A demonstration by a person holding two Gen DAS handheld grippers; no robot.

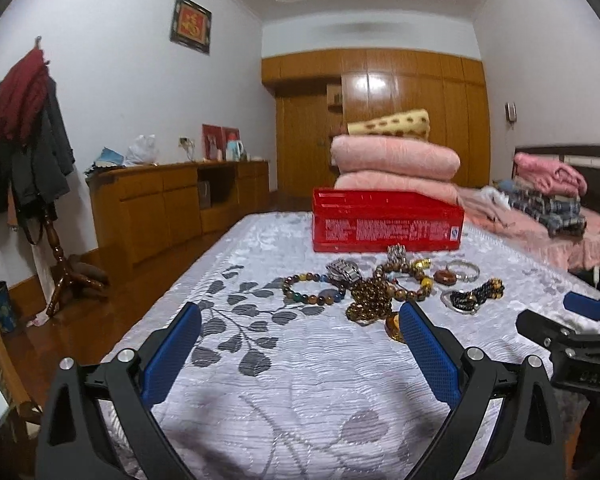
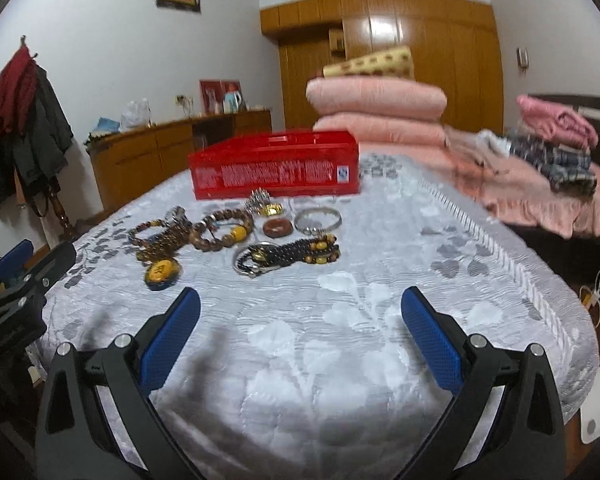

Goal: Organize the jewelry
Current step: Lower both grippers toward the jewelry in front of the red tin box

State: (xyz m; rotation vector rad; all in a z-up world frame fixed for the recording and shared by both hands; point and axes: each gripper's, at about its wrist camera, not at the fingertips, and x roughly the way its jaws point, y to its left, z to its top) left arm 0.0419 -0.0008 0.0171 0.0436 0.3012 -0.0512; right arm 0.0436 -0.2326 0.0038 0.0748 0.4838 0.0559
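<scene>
Nearest the lens, the right gripper [image 2: 300,316] and the left gripper [image 1: 300,328] both hover over the grey leaf-patterned bedspread [image 2: 340,340] with jaws spread wide and holding nothing. Beyond them stands the open red box [image 2: 276,168], and between it and the grippers the jewelry lies in a loose cluster. I would start at the cluster's edge, pinching the free silver bangle [image 2: 318,219] or the amber pendant [image 2: 162,274] by its rim, since the beaded bracelets [image 2: 220,232] overlap and may drag neighbours.

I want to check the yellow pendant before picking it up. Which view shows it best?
The right wrist view: the yellow pendant lies fully exposed on the bedspread. In the left wrist view, the left gripper's fingertip covers most of it.
</scene>
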